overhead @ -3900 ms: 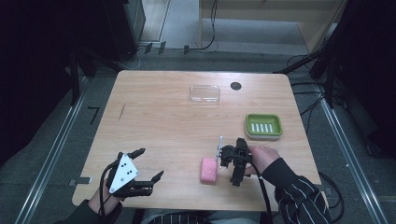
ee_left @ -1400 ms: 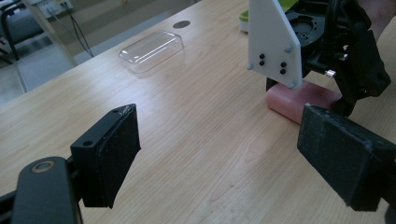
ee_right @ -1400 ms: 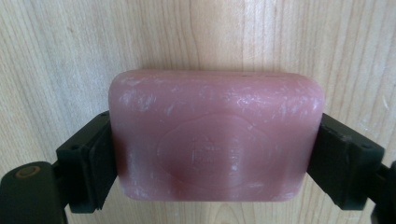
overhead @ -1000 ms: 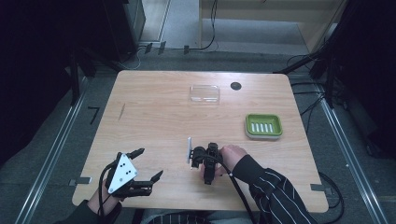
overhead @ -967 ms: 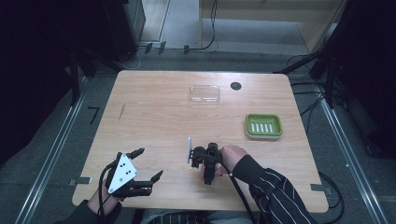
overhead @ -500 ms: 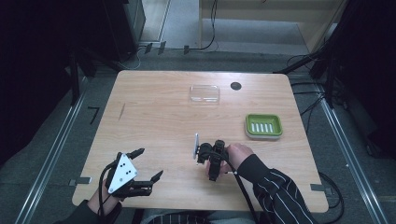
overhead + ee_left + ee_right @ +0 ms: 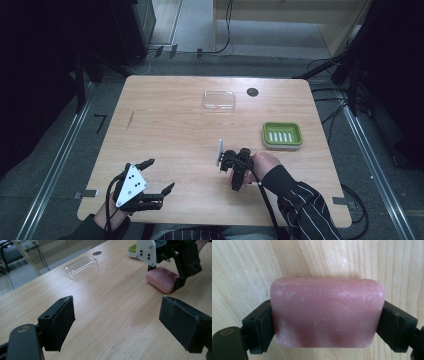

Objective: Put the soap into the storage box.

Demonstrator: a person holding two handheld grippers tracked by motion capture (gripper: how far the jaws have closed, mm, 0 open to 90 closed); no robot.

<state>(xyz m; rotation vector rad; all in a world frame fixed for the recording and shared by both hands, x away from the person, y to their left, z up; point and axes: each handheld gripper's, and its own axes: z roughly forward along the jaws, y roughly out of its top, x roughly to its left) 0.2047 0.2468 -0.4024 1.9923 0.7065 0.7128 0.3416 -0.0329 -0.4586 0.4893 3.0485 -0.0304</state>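
A pink bar of soap (image 7: 327, 312) sits between the two black jaws of my right gripper (image 7: 327, 326), which is shut on its short ends over the wooden table. From the left gripper view, the soap (image 7: 162, 278) rests low on the table under the right gripper (image 7: 163, 275). In the high view my right gripper (image 7: 234, 167) points down at the table's front middle and covers the soap. My left gripper (image 7: 161, 174) stands open near the front left corner, its jaws (image 7: 123, 320) wide apart with nothing between them.
A green soap dish (image 7: 282, 135) stands to the right of my right gripper. A clear plastic lid (image 7: 219, 100) lies at the back middle, with a black round hole (image 7: 252, 92) beside it. The table's front edge (image 7: 210, 222) runs close to both hands.
My right gripper moved left over the soap that lay beside it and shut on it, then shifted slightly right and away from me. The left gripper has stayed still.
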